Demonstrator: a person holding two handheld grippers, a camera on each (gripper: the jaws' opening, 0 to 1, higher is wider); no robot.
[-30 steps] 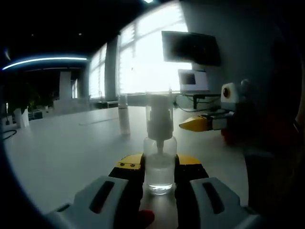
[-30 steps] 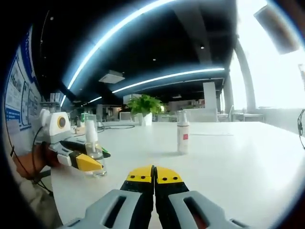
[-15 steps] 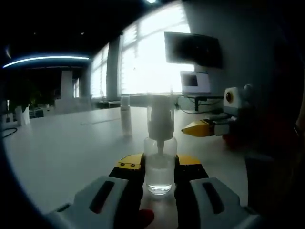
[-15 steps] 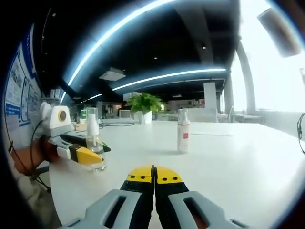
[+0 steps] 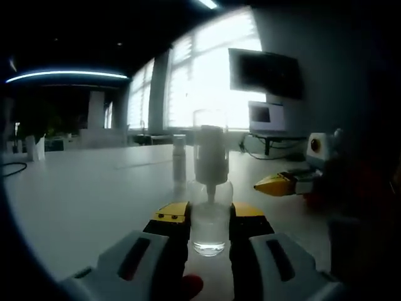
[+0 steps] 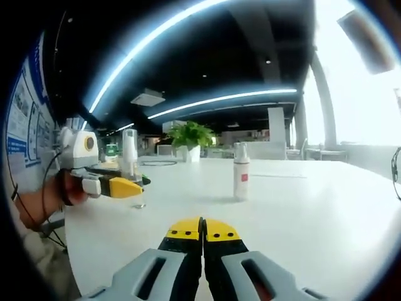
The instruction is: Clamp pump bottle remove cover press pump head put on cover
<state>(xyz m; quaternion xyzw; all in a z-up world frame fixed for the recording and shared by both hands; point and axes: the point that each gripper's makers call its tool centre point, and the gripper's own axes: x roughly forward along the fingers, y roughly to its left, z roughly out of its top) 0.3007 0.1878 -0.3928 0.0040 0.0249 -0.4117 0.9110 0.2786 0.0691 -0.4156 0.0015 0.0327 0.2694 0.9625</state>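
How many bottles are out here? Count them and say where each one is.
2. A clear pump bottle is clamped between the left gripper jaws. A white bottle with a red label stands alone farther back on the table. Others may be hidden.

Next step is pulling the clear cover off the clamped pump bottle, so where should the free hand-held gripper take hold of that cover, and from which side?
Grip the clear cover across its straight upper walls, above the bottle's shoulder. It stands upright over the pump head, so come in level from the side facing the right hand-held gripper, then lift straight up. The left hand-held gripper already clamps the lower body.
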